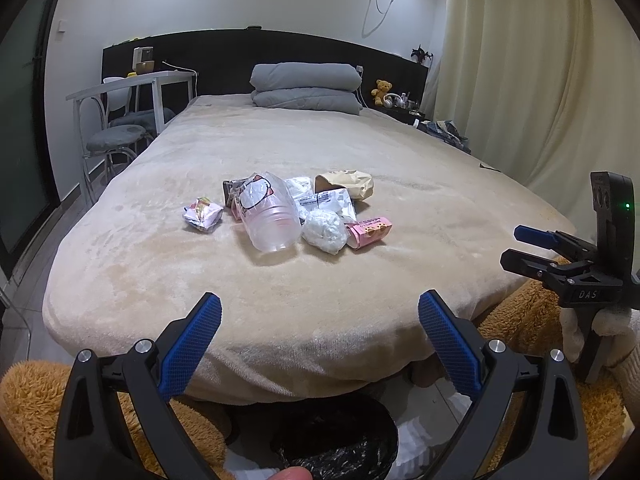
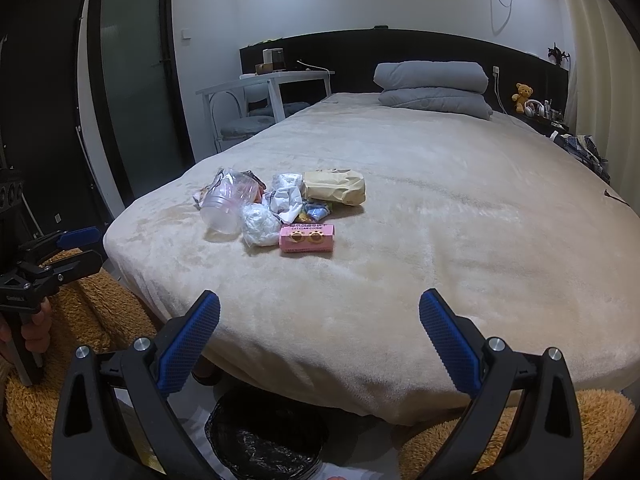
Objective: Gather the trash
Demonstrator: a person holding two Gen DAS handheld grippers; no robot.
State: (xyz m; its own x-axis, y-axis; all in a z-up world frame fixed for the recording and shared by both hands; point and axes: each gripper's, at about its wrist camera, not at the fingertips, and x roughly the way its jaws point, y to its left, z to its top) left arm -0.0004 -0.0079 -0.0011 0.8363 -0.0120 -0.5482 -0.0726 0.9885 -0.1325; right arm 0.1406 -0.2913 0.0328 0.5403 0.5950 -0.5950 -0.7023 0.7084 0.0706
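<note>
A pile of trash lies on the beige bed [image 1: 360, 288]: a clear plastic cup [image 1: 269, 216] on its side, a crumpled white tissue [image 1: 325, 231], a pink cookie box [image 1: 369, 231], a tan paper bag [image 1: 347, 184], a small foil wrapper [image 1: 203, 213]. The same pile shows in the right wrist view, with the cup [image 2: 224, 204] and pink box [image 2: 307, 238]. My left gripper [image 1: 320, 312] is open and empty above the bed's foot edge. My right gripper [image 2: 320, 312] is open and empty too, also seen from the side [image 1: 516, 246].
A black-lined bin [image 1: 340, 440] stands on the floor below the bed's foot, also in the right wrist view [image 2: 266, 436]. Folded grey bedding [image 1: 306, 86] lies at the headboard. A white table with chairs [image 1: 132, 92] stands left of the bed. Curtains [image 1: 540, 60] hang at right.
</note>
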